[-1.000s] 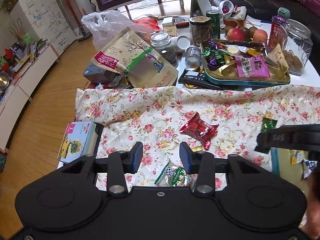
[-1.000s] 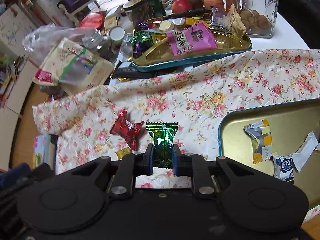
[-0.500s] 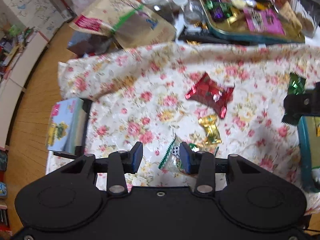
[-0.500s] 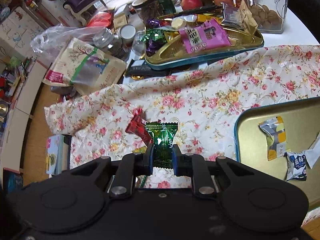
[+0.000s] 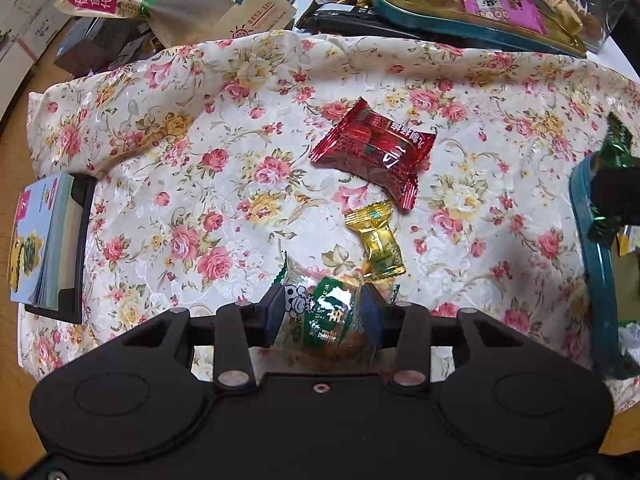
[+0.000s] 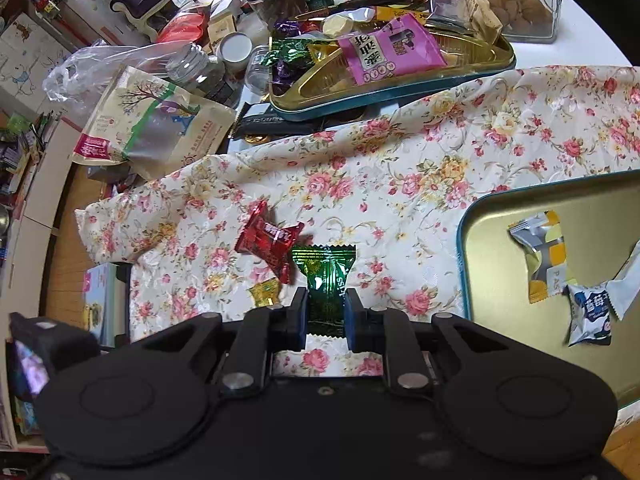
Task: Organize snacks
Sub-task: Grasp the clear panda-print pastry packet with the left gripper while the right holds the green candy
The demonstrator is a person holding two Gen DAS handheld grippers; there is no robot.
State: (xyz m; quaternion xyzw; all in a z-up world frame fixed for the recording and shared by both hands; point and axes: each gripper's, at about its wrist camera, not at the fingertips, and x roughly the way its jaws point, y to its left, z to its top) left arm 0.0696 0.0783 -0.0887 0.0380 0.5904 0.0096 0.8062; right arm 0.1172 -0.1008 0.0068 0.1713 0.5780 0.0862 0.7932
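Floral cloth (image 5: 168,208) covers the table. Nearest its front edge, the left gripper (image 5: 322,314) straddles a clear-wrapped snack (image 5: 328,320), pads beside its flanks, contact unclear, its jaws having just widened slightly. Beyond lie a gold candy (image 5: 378,240) and a red packet (image 5: 374,148). The right gripper (image 6: 325,314) pinches a green candy (image 6: 325,276) upright; the teal tray (image 6: 464,248) at its right holds 3 sweets.

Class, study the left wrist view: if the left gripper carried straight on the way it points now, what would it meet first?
Probably the clear-wrapped snack with green print already between the left gripper jaws, lying on the floral cloth. Whether the pads press it yet is unclear; the gold candy lies just beyond.
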